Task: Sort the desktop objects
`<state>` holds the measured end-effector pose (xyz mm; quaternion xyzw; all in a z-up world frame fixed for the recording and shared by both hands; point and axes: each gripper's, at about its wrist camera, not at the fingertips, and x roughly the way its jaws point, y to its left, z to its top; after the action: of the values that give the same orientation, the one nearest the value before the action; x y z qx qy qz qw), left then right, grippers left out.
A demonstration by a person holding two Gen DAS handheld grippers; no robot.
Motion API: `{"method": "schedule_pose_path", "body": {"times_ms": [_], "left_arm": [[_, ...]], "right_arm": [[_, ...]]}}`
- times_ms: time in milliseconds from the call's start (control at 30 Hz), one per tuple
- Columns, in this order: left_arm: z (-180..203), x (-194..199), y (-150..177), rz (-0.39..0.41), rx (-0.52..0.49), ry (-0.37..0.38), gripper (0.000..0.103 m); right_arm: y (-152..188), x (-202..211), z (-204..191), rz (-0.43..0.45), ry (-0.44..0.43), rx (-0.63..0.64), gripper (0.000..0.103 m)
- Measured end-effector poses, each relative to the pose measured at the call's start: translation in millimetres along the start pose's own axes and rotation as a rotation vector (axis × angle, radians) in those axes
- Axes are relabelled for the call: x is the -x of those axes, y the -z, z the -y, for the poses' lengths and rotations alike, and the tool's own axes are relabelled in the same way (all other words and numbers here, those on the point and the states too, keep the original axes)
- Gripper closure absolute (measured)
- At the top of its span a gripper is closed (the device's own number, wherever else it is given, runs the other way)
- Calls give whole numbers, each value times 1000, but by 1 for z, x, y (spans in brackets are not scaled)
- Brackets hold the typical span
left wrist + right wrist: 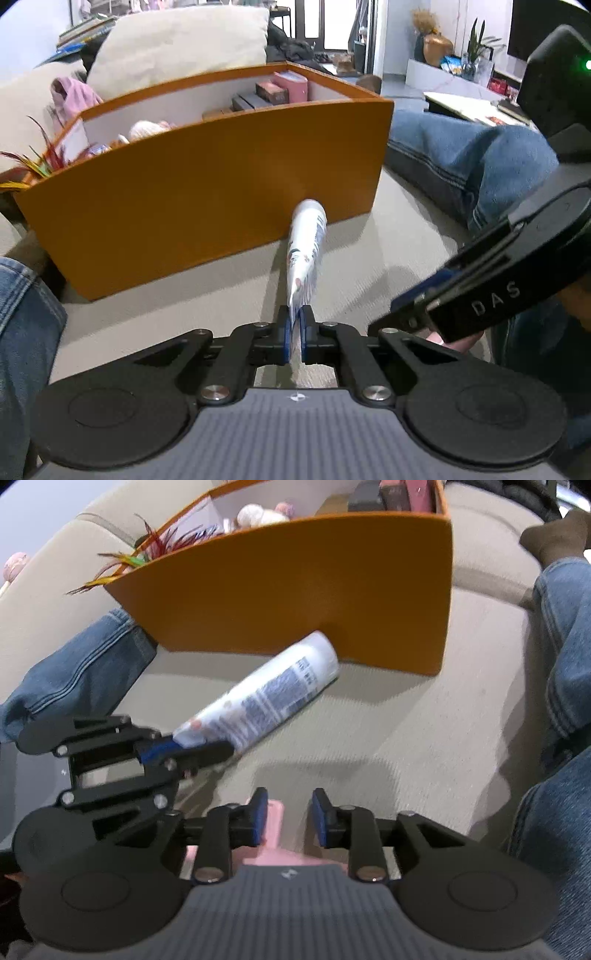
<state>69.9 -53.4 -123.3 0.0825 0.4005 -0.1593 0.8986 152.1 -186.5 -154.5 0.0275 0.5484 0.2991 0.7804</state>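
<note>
My left gripper point(295, 314) is shut on the flat crimped end of a white tube with blue print point(306, 251). The tube sticks out towards the front wall of an orange box point(207, 192), its cap end close to the wall. From the right wrist view, the tube point(273, 690) slants up to the right from the left gripper point(184, 744). My right gripper point(290, 805) stands open just in front, low over the beige cushion. A flat pink object point(275, 834) lies between and under its fingers, beside the left pad and apart from the right pad. Most of that object is hidden.
The orange box point(295, 590) holds a pink book point(291, 86), dark blocks point(271, 92), a pale plush item point(146, 129) and red feathery leaves point(44, 158). A person's legs in jeans point(480, 162) lie on both sides. Beige cushion point(406, 738) shows bare at the right.
</note>
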Motion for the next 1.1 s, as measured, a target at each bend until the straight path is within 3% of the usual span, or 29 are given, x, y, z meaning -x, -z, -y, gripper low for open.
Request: {"method": "schedule_pose_path", "body": {"times_ms": [100, 233, 467, 667, 767, 833, 1100], "left_arm": [[-8, 6, -7, 5, 35, 1, 99], [-32, 27, -16, 26, 179, 59, 100], [-63, 65, -18, 61, 289, 30, 101], [-77, 84, -11, 80, 336, -14, 101], [-82, 84, -6, 77, 352, -27, 101], [-83, 84, -5, 82, 358, -30, 101], [-87, 85, -1, 78, 386, -44, 101]], "right_arm": [[1, -1, -1, -30, -12, -9, 70], [1, 6, -12, -26, -17, 51, 70], [-10, 3, -32, -90, 20, 178, 70], [-21, -27, -17, -237, 17, 50, 69], [-19, -30, -22, -239, 31, 32, 66], [-14, -30, -27, -231, 56, 43, 72], [-2, -14, -30, -161, 41, 70, 75]]}}
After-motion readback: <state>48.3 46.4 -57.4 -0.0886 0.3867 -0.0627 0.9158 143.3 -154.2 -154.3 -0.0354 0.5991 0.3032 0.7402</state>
